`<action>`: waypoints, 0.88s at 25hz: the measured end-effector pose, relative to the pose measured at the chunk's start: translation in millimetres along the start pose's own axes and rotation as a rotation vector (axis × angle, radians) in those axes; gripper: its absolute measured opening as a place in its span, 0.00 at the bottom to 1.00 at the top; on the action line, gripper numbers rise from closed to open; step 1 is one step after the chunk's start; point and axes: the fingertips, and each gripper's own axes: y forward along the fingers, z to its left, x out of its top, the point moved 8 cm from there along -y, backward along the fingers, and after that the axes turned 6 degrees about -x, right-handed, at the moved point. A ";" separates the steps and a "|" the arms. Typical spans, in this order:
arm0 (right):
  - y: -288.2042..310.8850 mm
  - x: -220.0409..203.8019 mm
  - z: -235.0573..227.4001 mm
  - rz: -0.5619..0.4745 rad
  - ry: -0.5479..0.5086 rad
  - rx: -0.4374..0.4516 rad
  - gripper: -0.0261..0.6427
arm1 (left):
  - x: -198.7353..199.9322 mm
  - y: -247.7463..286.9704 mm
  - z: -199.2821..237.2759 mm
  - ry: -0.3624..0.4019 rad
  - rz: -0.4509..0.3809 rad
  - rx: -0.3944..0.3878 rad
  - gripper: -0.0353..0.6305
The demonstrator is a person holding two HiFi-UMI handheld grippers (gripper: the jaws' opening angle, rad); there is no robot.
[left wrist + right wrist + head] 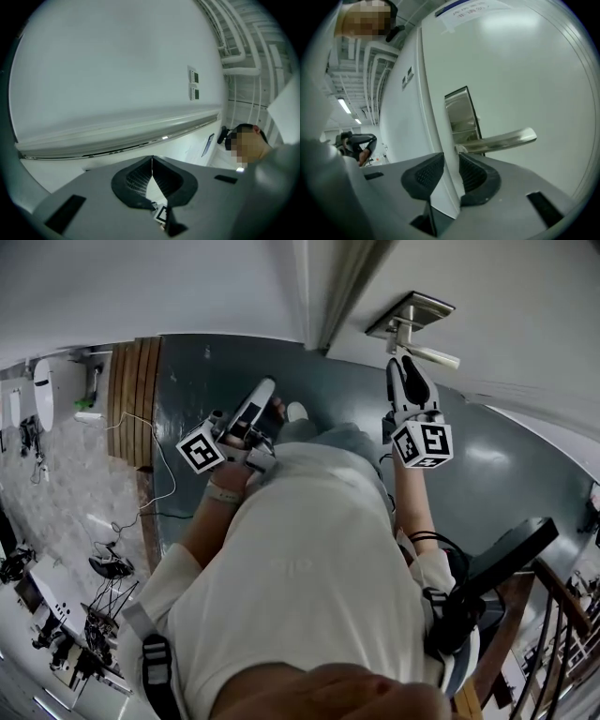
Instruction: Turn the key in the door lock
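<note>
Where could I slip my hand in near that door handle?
The door face above the lever and past its tip is bare. It is crowded under the lever, where the right gripper hovers with jaws apart.

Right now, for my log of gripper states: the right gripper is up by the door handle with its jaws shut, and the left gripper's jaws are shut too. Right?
Not quite. The right gripper view shows the right gripper by the door handle with its jaws apart, nothing between them. The left gripper does have its jaws shut.
</note>
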 end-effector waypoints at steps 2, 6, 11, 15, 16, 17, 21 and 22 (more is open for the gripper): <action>-4.5 8.6 6.2 -0.025 0.036 0.054 0.19 | -4.0 4.5 -0.9 0.010 0.007 -0.007 0.07; -28.4 35.2 11.6 -0.084 0.024 0.133 0.19 | -27.2 15.6 -9.8 0.045 0.019 -0.014 0.07; -127.3 47.2 -28.9 -0.104 -0.016 0.225 0.19 | -127.4 39.0 -40.3 0.105 0.032 -0.021 0.07; -171.4 42.2 -51.8 -0.091 0.014 0.255 0.19 | -173.1 47.8 -56.0 0.132 0.035 -0.024 0.07; -178.2 41.5 -55.1 -0.094 0.026 0.257 0.19 | -180.1 49.6 -59.1 0.144 0.043 -0.027 0.07; -184.2 41.7 -56.1 -0.098 0.037 0.259 0.19 | -184.8 50.6 -63.0 0.161 0.053 -0.034 0.07; -197.6 51.8 -39.5 -0.118 0.073 0.261 0.19 | -181.3 49.1 -84.1 0.192 0.084 -0.050 0.07; -198.6 53.7 -35.1 -0.122 0.090 0.261 0.19 | -178.4 49.3 -87.8 0.193 0.091 -0.055 0.07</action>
